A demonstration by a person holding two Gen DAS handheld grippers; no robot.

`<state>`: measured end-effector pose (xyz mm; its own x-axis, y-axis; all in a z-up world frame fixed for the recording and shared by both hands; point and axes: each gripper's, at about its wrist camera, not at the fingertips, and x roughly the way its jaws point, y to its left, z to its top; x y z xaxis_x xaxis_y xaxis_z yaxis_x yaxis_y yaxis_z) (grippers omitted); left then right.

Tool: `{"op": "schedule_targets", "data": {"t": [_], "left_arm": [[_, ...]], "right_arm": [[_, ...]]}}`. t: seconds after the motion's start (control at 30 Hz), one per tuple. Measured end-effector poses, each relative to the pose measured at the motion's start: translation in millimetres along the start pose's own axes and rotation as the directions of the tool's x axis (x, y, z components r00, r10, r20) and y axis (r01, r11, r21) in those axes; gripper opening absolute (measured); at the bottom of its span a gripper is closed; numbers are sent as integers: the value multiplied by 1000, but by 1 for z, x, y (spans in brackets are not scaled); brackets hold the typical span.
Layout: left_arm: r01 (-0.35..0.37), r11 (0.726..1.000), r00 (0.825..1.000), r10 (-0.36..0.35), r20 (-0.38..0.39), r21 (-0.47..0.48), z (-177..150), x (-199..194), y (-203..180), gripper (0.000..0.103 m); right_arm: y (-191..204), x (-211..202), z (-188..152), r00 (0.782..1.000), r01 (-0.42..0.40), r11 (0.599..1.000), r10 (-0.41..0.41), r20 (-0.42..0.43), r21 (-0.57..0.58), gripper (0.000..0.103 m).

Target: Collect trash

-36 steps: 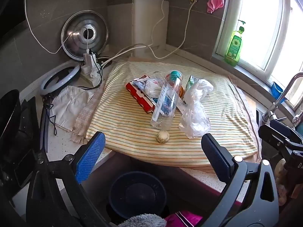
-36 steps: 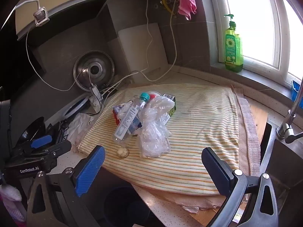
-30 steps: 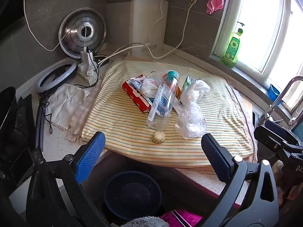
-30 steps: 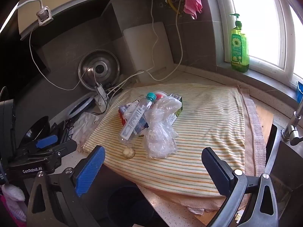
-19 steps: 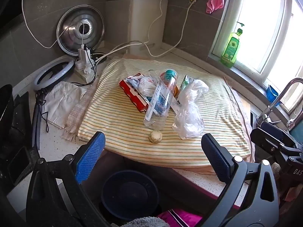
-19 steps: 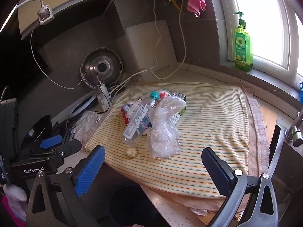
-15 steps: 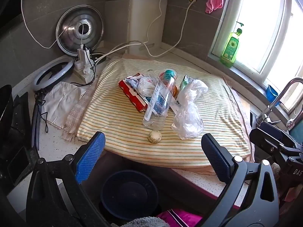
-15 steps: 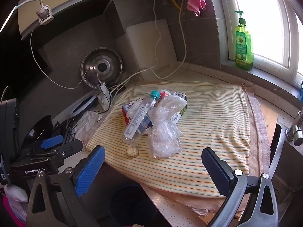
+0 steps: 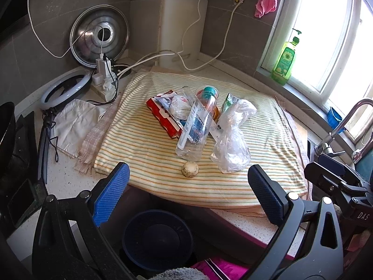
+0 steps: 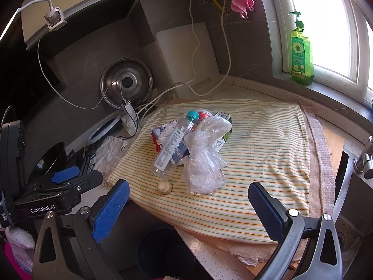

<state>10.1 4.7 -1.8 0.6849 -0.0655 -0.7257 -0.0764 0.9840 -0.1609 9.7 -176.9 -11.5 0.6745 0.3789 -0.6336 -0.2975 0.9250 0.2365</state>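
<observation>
A heap of trash lies on a striped cloth: a clear plastic bottle with a teal cap, a crumpled clear plastic bag, a red wrapper, a green carton and a small beige ball. My left gripper hangs open short of the counter edge, above a dark blue bin. Open too, my right gripper is held back from the cloth's near edge, nothing between its fingers.
At the back stand a steel lid, a power strip with white cables, a white board and a ring light. A green soap bottle is on the sill. A tap and sink lie right.
Both grippers drifted slightly, so the trash heap shifted a little in each view. Nothing on the cloth has moved and both grippers stayed open.
</observation>
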Motion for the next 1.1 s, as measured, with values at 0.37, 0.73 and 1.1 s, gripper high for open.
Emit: {"op": "schedule_targets", "data": {"t": [0.37, 0.73, 1.1], "left_arm": [[-3, 1000, 1000, 3, 0, -3, -3, 1, 3, 103], [-3, 1000, 1000, 3, 0, -7, -7, 0, 1, 103], [-6, 1000, 1000, 6, -1, -5, -6, 0, 1, 103]], "right_arm": [[-3, 3, -5, 1000, -15, 1000, 15, -11, 8, 103], [-3, 3, -5, 1000, -24, 1000, 25, -16, 16, 103], [-3, 4, -6, 999, -27, 999, 27, -20, 20, 103]]}}
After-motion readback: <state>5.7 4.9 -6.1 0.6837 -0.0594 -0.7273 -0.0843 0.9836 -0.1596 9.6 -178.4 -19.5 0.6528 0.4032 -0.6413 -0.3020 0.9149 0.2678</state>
